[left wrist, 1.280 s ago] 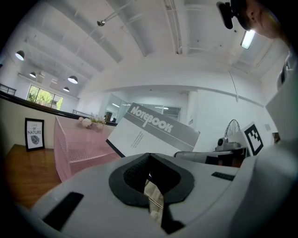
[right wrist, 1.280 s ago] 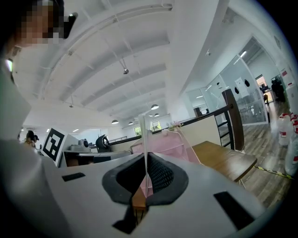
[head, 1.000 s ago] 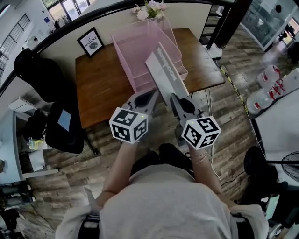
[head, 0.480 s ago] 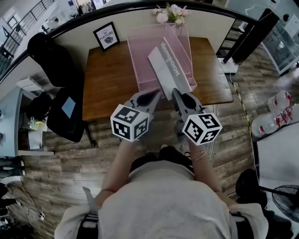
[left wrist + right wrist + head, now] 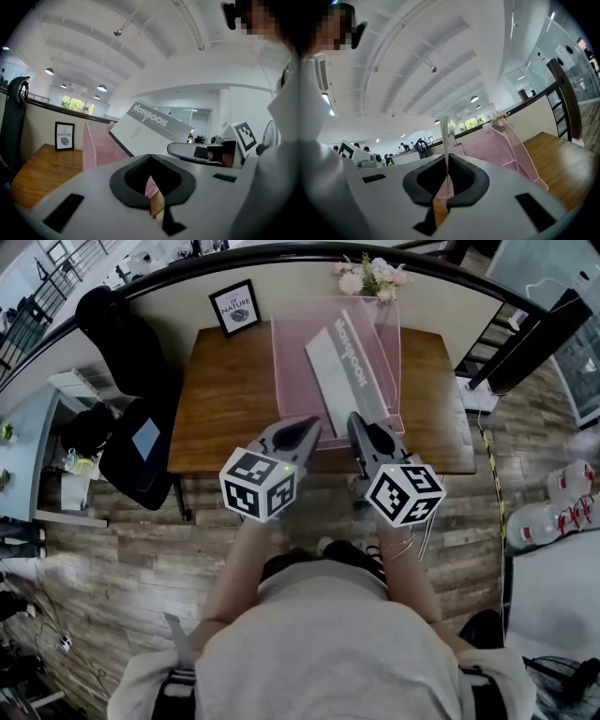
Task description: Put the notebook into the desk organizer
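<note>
Head view shows the right gripper point(image 5: 358, 424) pinching the near edge of the notebook point(image 5: 339, 367). The notebook slants forward and up over the pink desk organizer point(image 5: 289, 357) on the wooden desk point(image 5: 220, 404), and it isn't in a tray yet. Right gripper view confirms the grip: the jaws are pressed onto the notebook, seen edge-on as a thin line. The left gripper point(image 5: 307, 426) sits just beside, jaws together on nothing, lending no support. With only 1 narrow pinch at the end of a long, flat book, its weight may swing it in the jaws or slide it free. Its far edge could also catch a tray's rim or side wall, and the light mesh organizer could then be shoved back toward the flowers point(image 5: 370, 276).
</note>
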Tool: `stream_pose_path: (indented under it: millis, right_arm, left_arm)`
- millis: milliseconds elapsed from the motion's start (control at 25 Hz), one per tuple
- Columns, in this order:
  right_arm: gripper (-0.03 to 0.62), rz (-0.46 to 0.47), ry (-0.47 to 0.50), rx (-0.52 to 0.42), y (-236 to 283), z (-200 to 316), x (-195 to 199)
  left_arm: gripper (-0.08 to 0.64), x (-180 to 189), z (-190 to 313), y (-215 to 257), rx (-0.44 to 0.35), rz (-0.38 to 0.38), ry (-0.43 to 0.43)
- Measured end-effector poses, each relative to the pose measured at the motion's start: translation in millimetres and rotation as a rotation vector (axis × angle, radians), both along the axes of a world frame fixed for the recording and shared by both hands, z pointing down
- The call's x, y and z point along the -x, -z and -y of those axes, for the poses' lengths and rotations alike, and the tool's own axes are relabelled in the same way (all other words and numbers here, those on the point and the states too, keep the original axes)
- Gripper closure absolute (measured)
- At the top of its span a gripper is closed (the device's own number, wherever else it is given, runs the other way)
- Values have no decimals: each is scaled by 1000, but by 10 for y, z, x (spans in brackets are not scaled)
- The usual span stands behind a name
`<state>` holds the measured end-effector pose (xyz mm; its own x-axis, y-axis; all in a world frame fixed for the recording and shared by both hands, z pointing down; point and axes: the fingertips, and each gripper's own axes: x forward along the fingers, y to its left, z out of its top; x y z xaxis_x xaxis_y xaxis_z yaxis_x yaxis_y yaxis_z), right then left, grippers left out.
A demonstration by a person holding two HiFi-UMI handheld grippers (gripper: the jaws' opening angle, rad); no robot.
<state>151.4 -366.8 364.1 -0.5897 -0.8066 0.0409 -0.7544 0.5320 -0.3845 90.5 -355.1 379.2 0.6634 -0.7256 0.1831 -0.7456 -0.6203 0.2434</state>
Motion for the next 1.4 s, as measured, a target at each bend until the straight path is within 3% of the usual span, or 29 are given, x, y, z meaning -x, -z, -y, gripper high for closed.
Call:
stream_pose_path:
  millis: [480,760,1120,1400]
  right_arm:
    - [572,163,-15,69,-61,244,13]
    - [575,304,-32,133,-80,338,30]
    - [565,467,-45,301,-321,440,82]
    - [513,518,-25,381,-385,433,126]
  left_arm:
    - [549,85,67,-111,30,-9,68]
    - [549,179,90,-160,45,-7,93]
    - [549,229,120,-201,53,-16,97]
    - [549,236,120,-266,64,-22,91]
